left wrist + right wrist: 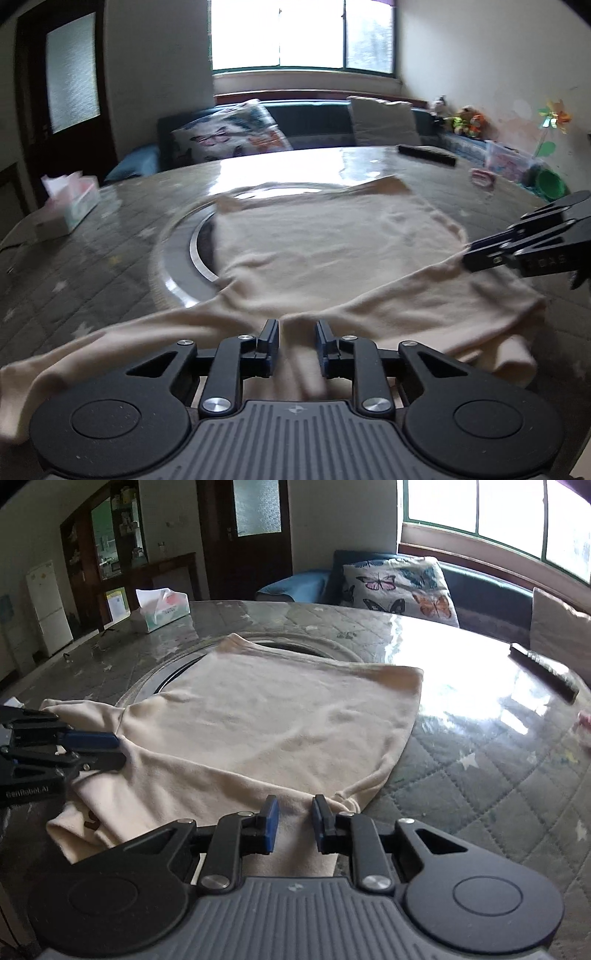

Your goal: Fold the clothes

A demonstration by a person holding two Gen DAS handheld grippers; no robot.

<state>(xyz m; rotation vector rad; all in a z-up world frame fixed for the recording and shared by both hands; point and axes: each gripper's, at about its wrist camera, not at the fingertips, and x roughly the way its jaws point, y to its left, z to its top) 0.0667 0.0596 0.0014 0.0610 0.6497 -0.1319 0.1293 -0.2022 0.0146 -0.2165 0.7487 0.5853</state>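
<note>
A cream shirt (325, 251) lies spread on the round table, over the glass turntable; it also shows in the right wrist view (266, 716). My left gripper (297, 328) has its jaws a little apart with a raised fold of the shirt's near edge between them. My right gripper (293, 805) likewise has a ridge of the shirt's edge between its slightly parted jaws. The right gripper also shows at the right of the left wrist view (469, 258), touching the shirt's side. The left gripper shows at the left of the right wrist view (118, 749).
A tissue box (162, 609) stands at the far left of the quilted table (480, 775). A dark remote (543, 672) lies at the far right. A sofa with a butterfly cushion (399, 587) is behind the table. Toys (469, 122) line the right wall.
</note>
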